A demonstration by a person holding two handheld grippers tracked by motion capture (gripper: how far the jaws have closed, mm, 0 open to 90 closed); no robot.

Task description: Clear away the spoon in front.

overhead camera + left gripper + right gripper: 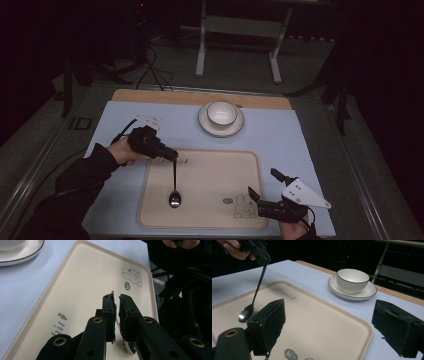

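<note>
left gripper (pixel 170 154) jaws clamped on dark metal spoon (pixel 174 198) (bowl over cream rectangular tray (pixel 210 212)) | right gripper (pixel 263 186) jaws held wide, nothing gripped

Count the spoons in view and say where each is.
1. The spoon hangs by its handle from the left gripper, bowl down over the tray. The bowl on its saucer looks empty, so none seems hidden there.

Dim room, dark walls at upper left and right of frame. Grey floor (pixel 235 70). White-legged desk frame (pixel 239 37) at top centre. Black cables (pixel 155 70) trailing on floor, upper left. Wooden table edge (pixel 165 96) under pale blue mat (pixel 280 135).
</note>
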